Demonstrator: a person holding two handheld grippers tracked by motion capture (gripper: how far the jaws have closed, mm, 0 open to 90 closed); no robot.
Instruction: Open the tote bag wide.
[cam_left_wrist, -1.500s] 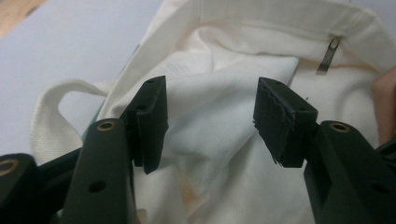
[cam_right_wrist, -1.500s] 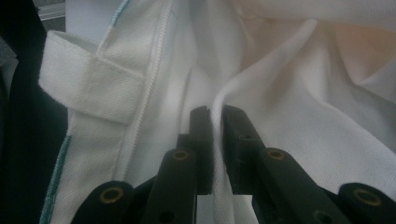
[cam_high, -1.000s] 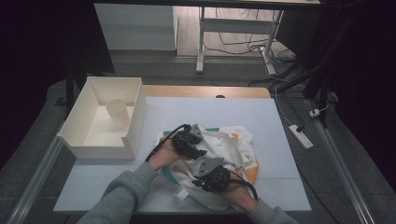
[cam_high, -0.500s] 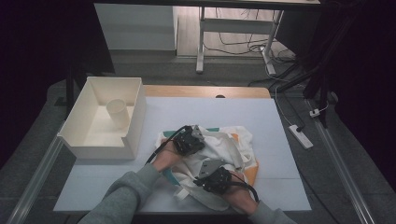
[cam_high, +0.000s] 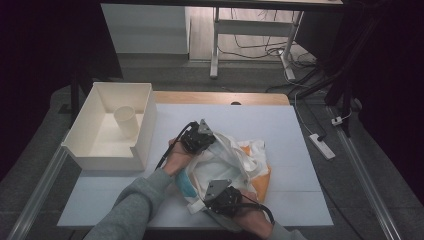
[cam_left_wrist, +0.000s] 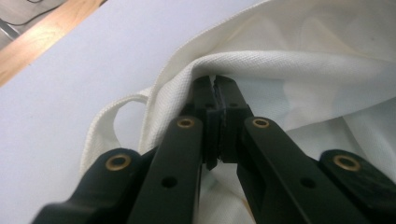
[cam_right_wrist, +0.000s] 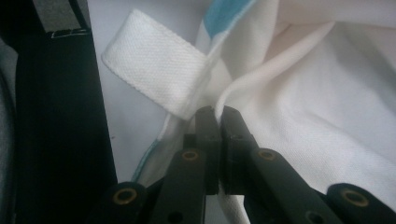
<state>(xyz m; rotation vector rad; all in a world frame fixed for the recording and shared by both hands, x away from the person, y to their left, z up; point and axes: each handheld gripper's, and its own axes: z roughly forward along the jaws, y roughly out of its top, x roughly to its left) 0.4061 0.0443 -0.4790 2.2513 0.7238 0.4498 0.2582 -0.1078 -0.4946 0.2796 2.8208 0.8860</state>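
Observation:
A white cloth tote bag (cam_high: 235, 160) with blue and orange patches lies crumpled on the white table top (cam_high: 280, 125). My left gripper (cam_high: 215, 145) is at the bag's far left side. In the left gripper view the left gripper (cam_left_wrist: 215, 86) is shut on a folded hem of the bag (cam_left_wrist: 303, 60), beside a thin handle loop (cam_left_wrist: 116, 107). My right gripper (cam_high: 202, 200) is at the bag's near edge. In the right gripper view the right gripper (cam_right_wrist: 217, 114) pinches the bag's rim (cam_right_wrist: 327, 116) right under a flat white strap (cam_right_wrist: 154, 79).
A white open box (cam_high: 145, 125) stands at the table's left with a paper cup (cam_high: 126, 120) inside. A power strip (cam_high: 321, 146) lies on the floor to the right. The table's near edge runs just behind the right hand.
The left gripper has edged a little toward the far side and the right one toward the near edge. The cloth between them looks slightly more spread.

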